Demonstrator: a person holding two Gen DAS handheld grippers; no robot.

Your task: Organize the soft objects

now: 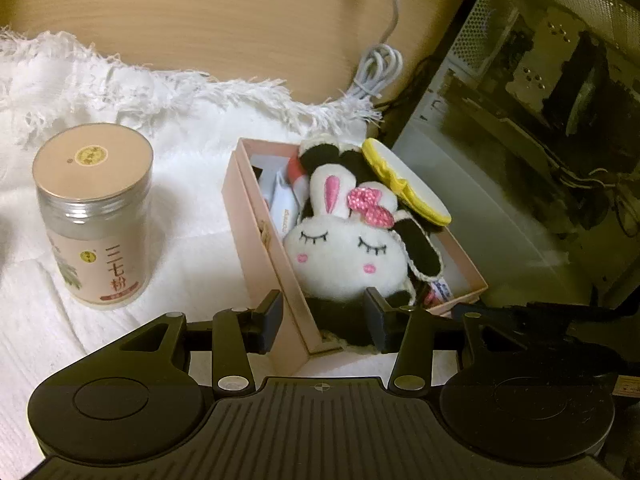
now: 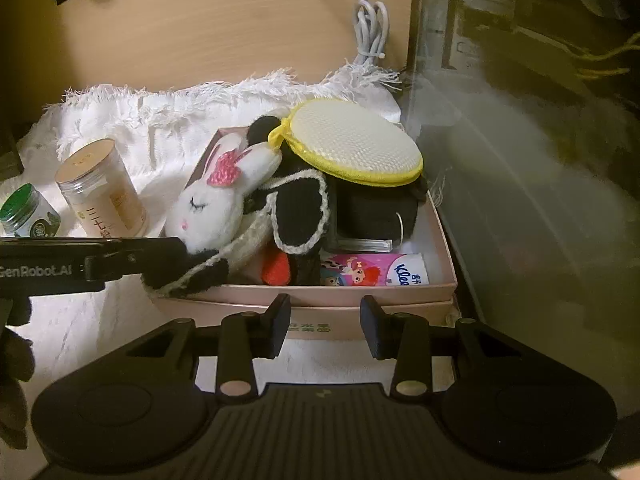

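Left of the work, a green-lidded jar point(image 2: 25, 216) and a tall labelled canister point(image 1: 94, 216) stand upright on the white fringed cloth point(image 1: 192, 184), apart from the box; neither is soft, so leave them and keep your elbow clear of them.

Your left gripper point(image 1: 325, 316) straddles the near corner of the pink box point(image 1: 256, 240): one finger outside the wall, the other inside against dark knitted fabric. The jaws stand apart and hold nothing that I can confirm. The right view shows this gripper touching the black-and-white knitted piece point(image 2: 200, 272), which droops over the box rim. Judged step: tucking that overhang inside. Close on the knit only, not on the cardboard wall, and lift before pushing inward.

The bunny plush point(image 1: 348, 252) lies on top of the pile, face up. The yellow-rimmed mesh pad point(image 2: 356, 146) sits tilted at the far right end and may slide if the pile shifts. A tissue pack point(image 2: 376, 270) lies low inside.

Your right gripper point(image 2: 325, 328) hovers just before the box front, jaws open and empty; use it to steady the box.
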